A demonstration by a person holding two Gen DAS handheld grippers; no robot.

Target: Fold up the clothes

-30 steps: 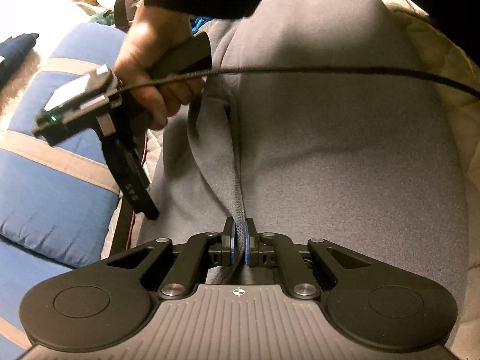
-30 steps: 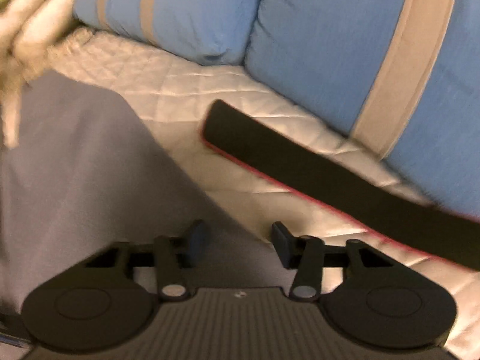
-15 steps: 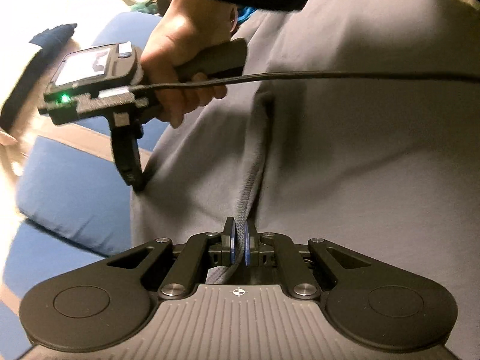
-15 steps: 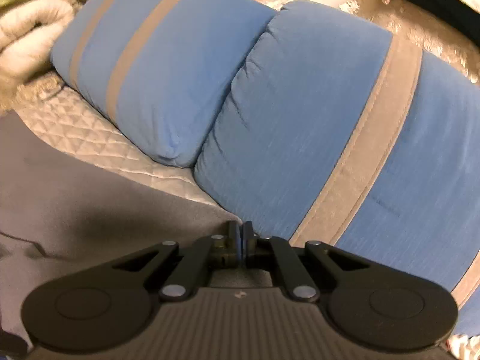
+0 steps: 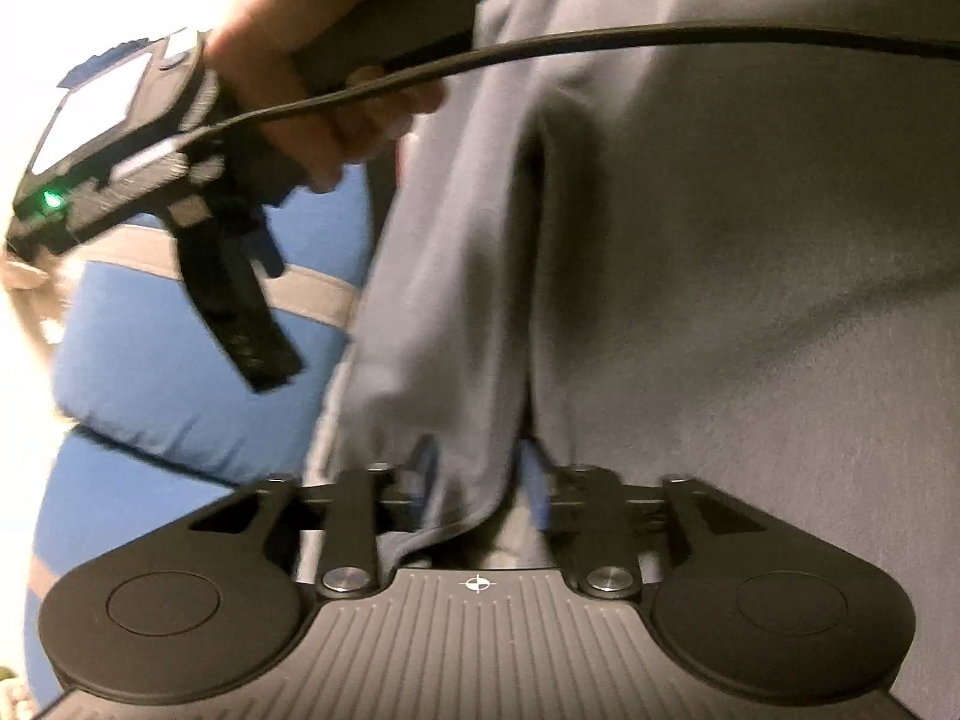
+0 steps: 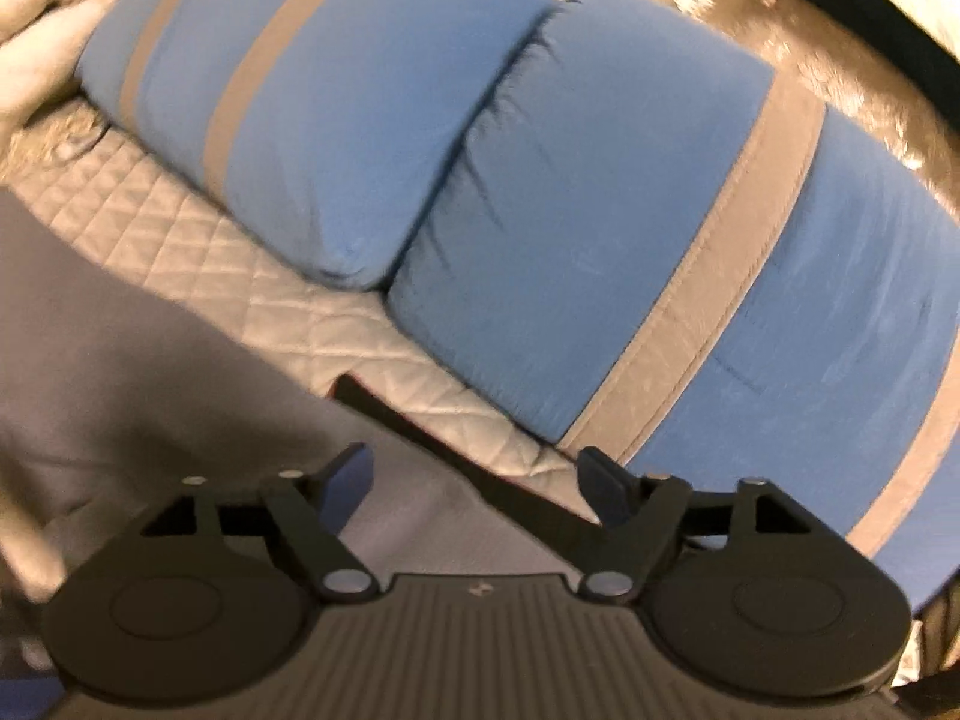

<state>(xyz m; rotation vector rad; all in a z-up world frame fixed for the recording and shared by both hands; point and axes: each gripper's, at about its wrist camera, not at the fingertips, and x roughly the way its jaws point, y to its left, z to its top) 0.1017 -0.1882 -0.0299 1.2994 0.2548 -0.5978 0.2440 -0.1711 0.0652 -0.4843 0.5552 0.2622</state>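
grey garment [image 5: 690, 276] spread on quilted bed [image 6: 198, 252] beside blue pillows [image 6: 540, 192]; left gripper [image 5: 477, 483] jaws wide around a fold ridge, right gripper [image 6: 474, 474] jaws wide, empty; folding looks partway, hard to say

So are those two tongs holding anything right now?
No. Both tongs are open: the left tongs merely straddle a fold of the grey garment, and the right tongs hover empty over its edge.
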